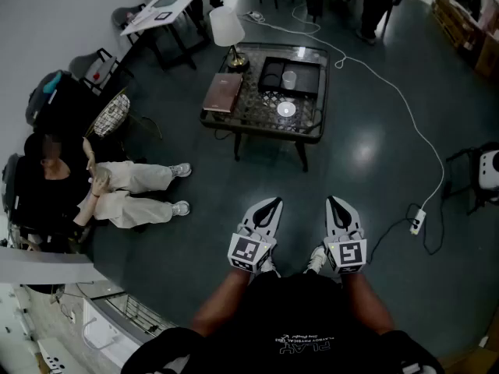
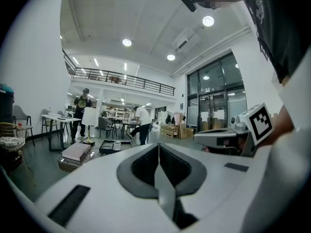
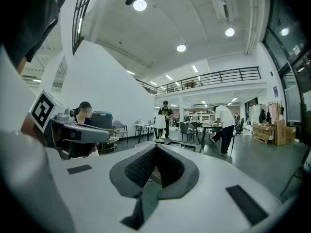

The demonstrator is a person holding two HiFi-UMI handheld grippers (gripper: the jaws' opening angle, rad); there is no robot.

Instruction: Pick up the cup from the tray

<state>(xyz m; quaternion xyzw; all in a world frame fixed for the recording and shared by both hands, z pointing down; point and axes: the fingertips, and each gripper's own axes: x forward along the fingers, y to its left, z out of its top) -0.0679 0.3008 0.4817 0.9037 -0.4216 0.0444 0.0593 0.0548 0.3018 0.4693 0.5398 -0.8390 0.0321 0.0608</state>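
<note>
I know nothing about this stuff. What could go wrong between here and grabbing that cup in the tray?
1. A white cable trails over the floor to the right of the table; the person could trip on it while walking up.
2. The lamp stands close to the tray, so a careless reach might knock it over.
3. The tabletop looks like glass, so dropping the cup might do damage.

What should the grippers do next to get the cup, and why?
Probably step closer to the table first. The cup sits in the black tray far ahead, and the left gripper and right gripper, both shut and empty, are nowhere near it yet.
</note>
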